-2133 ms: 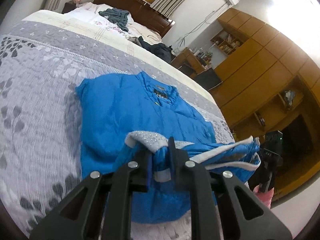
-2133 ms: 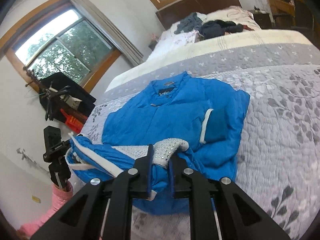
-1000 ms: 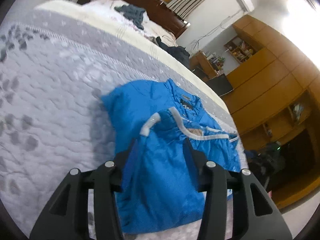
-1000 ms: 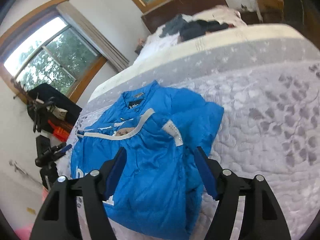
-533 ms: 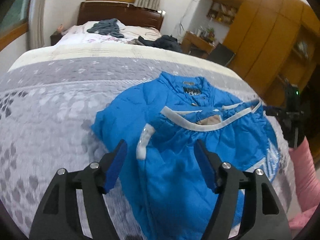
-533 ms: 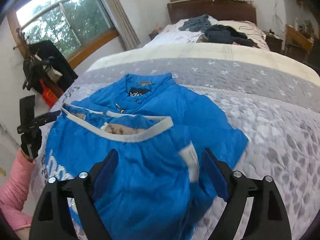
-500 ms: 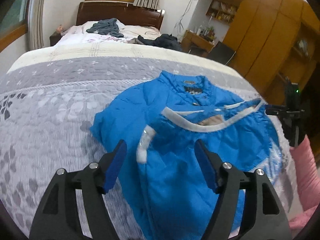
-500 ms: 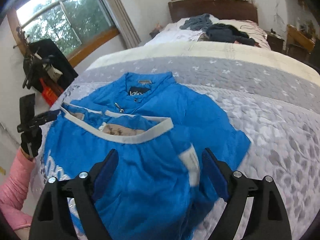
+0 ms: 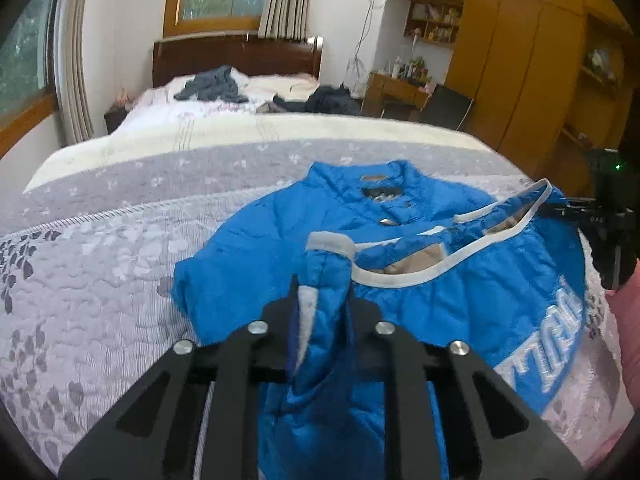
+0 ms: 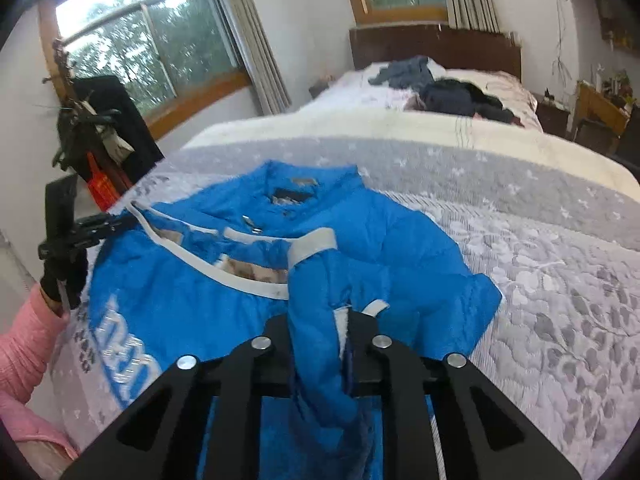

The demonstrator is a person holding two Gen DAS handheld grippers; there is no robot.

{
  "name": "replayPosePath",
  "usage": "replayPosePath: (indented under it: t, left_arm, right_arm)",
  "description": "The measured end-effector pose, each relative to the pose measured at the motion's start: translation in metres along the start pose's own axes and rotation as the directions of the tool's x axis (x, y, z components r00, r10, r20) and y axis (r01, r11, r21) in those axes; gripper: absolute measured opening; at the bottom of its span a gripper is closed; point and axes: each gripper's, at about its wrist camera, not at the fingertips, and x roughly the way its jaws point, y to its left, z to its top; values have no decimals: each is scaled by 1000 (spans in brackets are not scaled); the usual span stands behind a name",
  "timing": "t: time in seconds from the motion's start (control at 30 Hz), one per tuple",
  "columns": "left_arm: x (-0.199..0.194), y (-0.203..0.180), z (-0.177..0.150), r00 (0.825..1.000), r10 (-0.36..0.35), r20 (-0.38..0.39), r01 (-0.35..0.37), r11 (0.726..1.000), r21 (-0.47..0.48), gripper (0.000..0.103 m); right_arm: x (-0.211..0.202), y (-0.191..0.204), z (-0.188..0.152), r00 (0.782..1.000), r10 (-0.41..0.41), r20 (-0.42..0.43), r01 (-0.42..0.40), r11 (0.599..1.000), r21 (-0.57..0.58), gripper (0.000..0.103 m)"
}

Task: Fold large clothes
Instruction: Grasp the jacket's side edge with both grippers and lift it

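Left wrist view: the left gripper (image 9: 322, 300) now pinches a bunched fold of the blue jacket (image 9: 460, 300); half a second ago its jaws stood wide apart above the cloth. The right gripper (image 10: 318, 320) has likewise gone from spread to clamped on a sleeve fold near its grey knit cuff (image 10: 312, 246).

The jacket is puffy, quilted and glossy, with white piping along its hem and white lettering. It lies on the bed (image 9: 100, 240), its collar towards the far side and its lower part doubled up over the chest. The bedspread is grey, stitched in a pebbled leaf pattern, with a cream band further back.

In the right wrist view, at far left, a hand in a pink sleeve (image 10: 24, 344) holds the other gripper at the jacket's left edge, close to the near-left edge of the bed. Bare bedspread stretches wide to the right of the jacket and beyond the collar. Dark clothes (image 10: 460, 98) lie heaped far off by the wooden headboard (image 10: 436, 46).
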Motion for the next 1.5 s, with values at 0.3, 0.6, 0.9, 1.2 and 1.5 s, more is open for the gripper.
replayPosePath:
  t: [0.3,0.6,0.9,1.2,1.5]
  left_arm:
    - [-61,-18,42,985,25,168,-19,999,-38,13]
    - [-30,-15,124,971,97,217,-87,995,-54,13]
    - [90,28,130,990,142,-24,-143,982,-126,14]
    - [156,67,94,969,134,-208,-178,962,-208,23]
    - [156,85,87,965,110,-238,-179,939,-293,46]
  right_arm:
    - [-60,20,28,993,2,116,-4,1000,16,14]
    - [-52,-13,104,989,-57,137,42,993,111,14]
    - [42,-64,113,996,-88,-15,89,970,224,14]
    - [115,-97,86,982,-111,-150,152,942,299,17]
    - [129,-110,68,984,-78,-162,135,916,378,26]
